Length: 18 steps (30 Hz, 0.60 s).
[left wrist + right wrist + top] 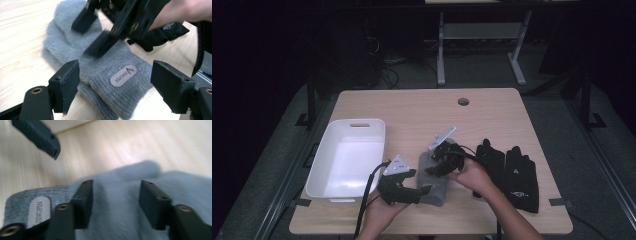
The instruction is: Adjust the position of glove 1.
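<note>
My left tool (115, 82) stands with its jaws wide apart over the ribbed cuff end of the soft grey knitted mittens with the oval leather label (110, 72), which lie stacked flat on the pale wooden bench (422, 107), between the white plastic tub (346, 157) and the pair of black gloves (512, 172). My right tool (115, 205) hangs over the fluffy part, its jaws also apart and clamped on nothing.

My worry is the stack. If I close the left tool from here I judge it may pinch the upper cuff alone, and the mitten beneath would stay behind or slide off on the way to the tub. The fleece is thick and slippery, so a shallow bite by the right tool could pull free. The two tools are also near one another above the same cloth, and a careless closing could knock them together.

Both gripper views are smeared by motion over the fluffy part, so I cannot tell whether my right tool's pads touch the wool. How the lower mitten lies is hidden under the upper one, the label's lettering reads poorly, and my right hand (472, 175) covers part of the near black glove.
</note>
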{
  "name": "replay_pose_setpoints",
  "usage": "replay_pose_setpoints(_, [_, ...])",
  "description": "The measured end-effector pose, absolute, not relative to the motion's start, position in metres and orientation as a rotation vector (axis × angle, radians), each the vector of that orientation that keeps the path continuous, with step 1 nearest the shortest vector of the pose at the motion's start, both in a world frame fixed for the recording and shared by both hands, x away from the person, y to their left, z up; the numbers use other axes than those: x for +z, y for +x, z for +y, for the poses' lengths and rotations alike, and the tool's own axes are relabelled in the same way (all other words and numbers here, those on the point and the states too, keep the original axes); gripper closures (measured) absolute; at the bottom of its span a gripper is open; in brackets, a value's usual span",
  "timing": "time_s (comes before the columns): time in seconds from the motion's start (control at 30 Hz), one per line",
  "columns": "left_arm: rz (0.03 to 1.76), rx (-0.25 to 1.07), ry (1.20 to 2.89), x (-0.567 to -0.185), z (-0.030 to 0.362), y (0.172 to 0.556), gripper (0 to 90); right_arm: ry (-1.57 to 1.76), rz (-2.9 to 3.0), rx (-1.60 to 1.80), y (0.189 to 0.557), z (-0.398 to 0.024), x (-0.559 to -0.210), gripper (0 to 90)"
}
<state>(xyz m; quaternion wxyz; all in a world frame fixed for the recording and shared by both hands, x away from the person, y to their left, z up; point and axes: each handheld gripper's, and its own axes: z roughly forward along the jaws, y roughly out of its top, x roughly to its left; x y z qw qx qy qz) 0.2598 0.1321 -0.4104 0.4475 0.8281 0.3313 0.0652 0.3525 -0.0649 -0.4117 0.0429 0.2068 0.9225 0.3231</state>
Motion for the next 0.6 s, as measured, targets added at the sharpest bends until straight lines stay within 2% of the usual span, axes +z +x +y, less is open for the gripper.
replay_pose_setpoints(0.07, [0.834, 0.150, 2.046, -0.411, 0.131, 0.261, 23.1, 0.735, 2.779, 1.008, 0.355, -0.075, -0.406, 32.1])
replay_pose_setpoints(0.13, [0.840, 0.149, 2.052, -0.412, 0.130, 0.262, 23.1, 0.840, 2.761, 1.027, 0.361, -0.088, -0.404, 28.6])
replay_pose_setpoints(0.33, [0.853, 0.127, 2.066, -0.415, 0.126, 0.263, 23.3, 1.106, 2.692, 1.077, 0.383, -0.123, -0.412, 24.0])
replay_pose_setpoints(0.6, [0.857, 0.117, 2.101, -0.421, 0.122, 0.263, 23.4, 1.288, 2.662, 1.114, 0.406, -0.128, -0.429, 22.4])
